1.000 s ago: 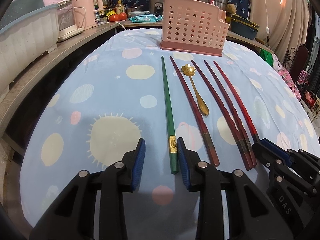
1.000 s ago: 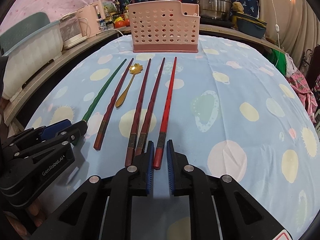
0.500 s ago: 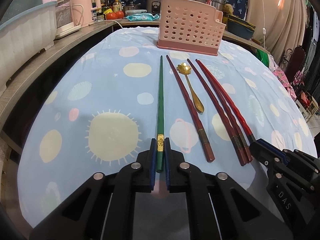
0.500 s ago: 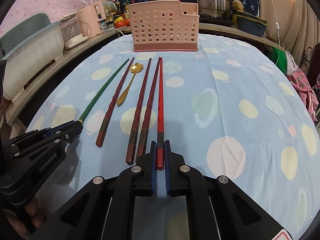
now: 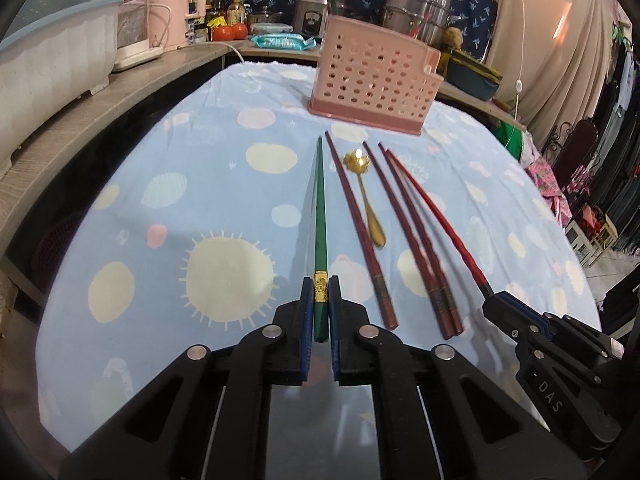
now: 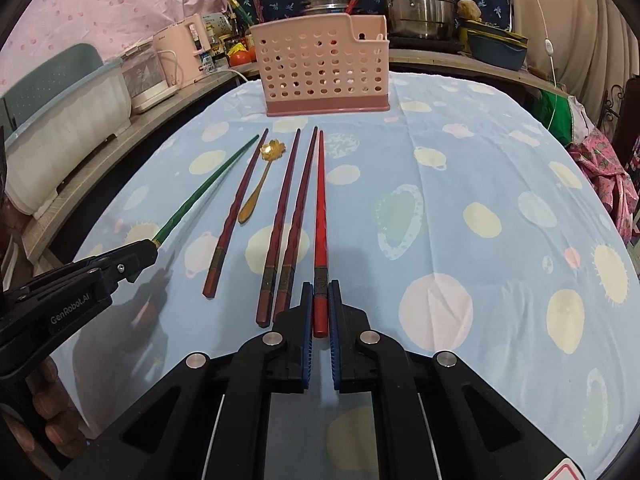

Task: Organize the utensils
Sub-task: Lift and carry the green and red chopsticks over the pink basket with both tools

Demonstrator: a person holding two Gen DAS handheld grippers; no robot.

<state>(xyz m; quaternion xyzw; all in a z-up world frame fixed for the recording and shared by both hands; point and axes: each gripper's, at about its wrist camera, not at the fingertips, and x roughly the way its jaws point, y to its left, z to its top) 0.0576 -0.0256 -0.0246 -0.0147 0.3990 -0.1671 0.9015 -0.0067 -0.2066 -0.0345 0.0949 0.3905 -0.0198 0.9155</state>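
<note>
My left gripper [image 5: 320, 284] is shut on the thick end of a green chopstick [image 5: 319, 216], whose tip points toward the pink holder and whose held end is lifted a little off the cloth. My right gripper [image 6: 320, 286] is shut on the thick end of a bright red chopstick [image 6: 320, 208]. Three dark red chopsticks [image 6: 294, 216] and a gold spoon [image 6: 260, 184] lie in a row on the blue spotted tablecloth [image 6: 460, 184]. A pink perforated utensil holder [image 6: 324, 68] stands upright at the table's far end.
A grey counter [image 5: 80, 120] curves along the left with a white tub [image 5: 44, 68], a pink kettle [image 5: 176, 12], bottles and tomatoes. Steel pots [image 6: 416, 0] and bowls stand behind the holder. Clothes and chairs crowd the right side beyond the table's edge.
The left gripper has closed on the green chopstick and raised its thick end slightly. The right gripper has closed on the red chopstick, which now points straight ahead.
</note>
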